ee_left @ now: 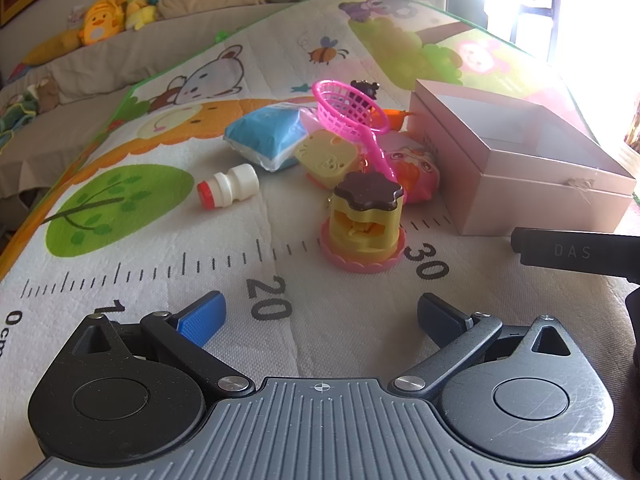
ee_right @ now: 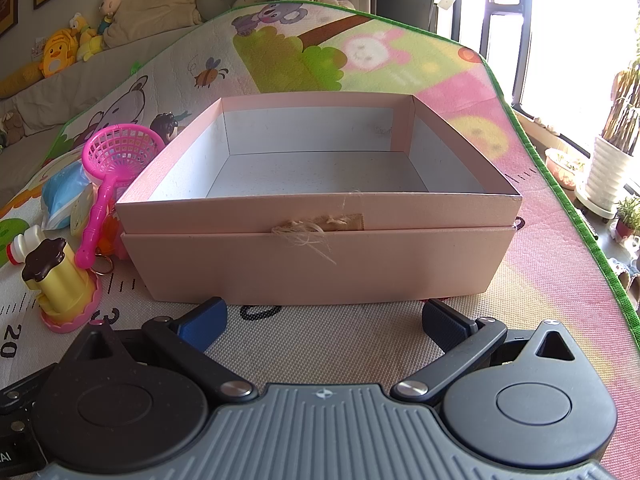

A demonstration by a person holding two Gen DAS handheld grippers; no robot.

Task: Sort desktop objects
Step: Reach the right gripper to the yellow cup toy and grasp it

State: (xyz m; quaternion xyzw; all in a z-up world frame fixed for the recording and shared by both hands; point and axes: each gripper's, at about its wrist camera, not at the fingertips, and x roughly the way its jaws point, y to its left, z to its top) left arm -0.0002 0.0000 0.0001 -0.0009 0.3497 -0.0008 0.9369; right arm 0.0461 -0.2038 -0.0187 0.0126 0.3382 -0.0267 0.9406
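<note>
A pile of small toys lies on a cartoon play mat (ee_left: pixel 160 240). Nearest is a yellow pudding toy with a brown top (ee_left: pixel 366 220) on a pink base, also in the right wrist view (ee_right: pixel 58 280). Behind it are a pink toy net (ee_left: pixel 352 112), a blue packet (ee_left: pixel 266 136), a white bottle with a red cap (ee_left: pixel 230 188), a yellow flat toy (ee_left: pixel 326 154) and a pink doll-face toy (ee_left: pixel 414 172). An open, empty pink box (ee_right: pixel 320 252) stands right of them. My left gripper (ee_left: pixel 320 316) is open, short of the pudding toy. My right gripper (ee_right: pixel 324 320) is open, just before the box's front wall.
Plush toys (ee_left: pixel 104 20) and cushions line a sofa at the back. The mat's right edge (ee_right: pixel 592 248) drops off beside potted plants (ee_right: pixel 612 168) by a bright window. Part of the right gripper (ee_left: pixel 576 252) shows at the right of the left wrist view.
</note>
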